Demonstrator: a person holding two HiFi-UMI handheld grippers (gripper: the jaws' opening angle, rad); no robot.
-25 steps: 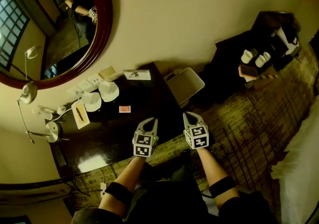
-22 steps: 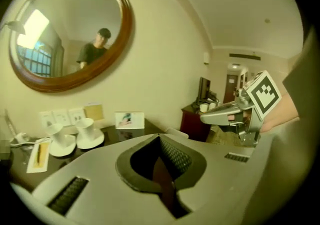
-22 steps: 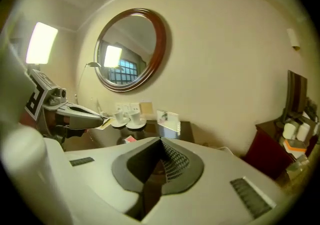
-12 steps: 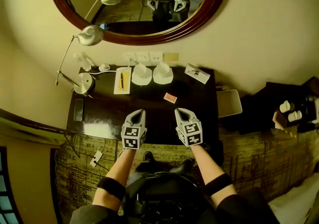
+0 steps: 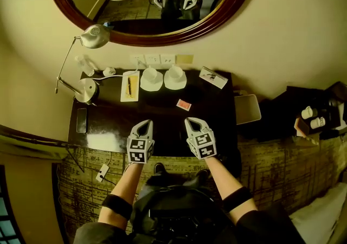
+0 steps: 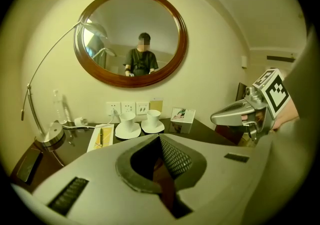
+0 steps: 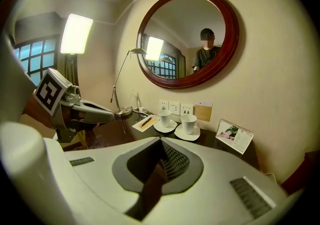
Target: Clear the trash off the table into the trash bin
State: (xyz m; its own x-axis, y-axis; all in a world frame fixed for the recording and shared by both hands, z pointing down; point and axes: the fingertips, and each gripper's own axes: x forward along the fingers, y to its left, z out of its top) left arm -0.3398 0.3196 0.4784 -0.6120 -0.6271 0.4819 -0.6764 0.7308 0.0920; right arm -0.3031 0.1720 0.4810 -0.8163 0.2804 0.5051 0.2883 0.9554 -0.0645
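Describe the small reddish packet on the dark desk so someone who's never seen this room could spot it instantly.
Find the big oval mirror on the wall; a dark desk stands right below it. Near the desk's middle, just in front of the right-hand white cup, lies the small reddish packet. It is flat, the only reddish thing there, and lies apart from the rest.

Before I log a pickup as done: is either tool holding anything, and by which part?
Nothing is held. The left tool and the right tool are both shut, with nothing between their jaws.
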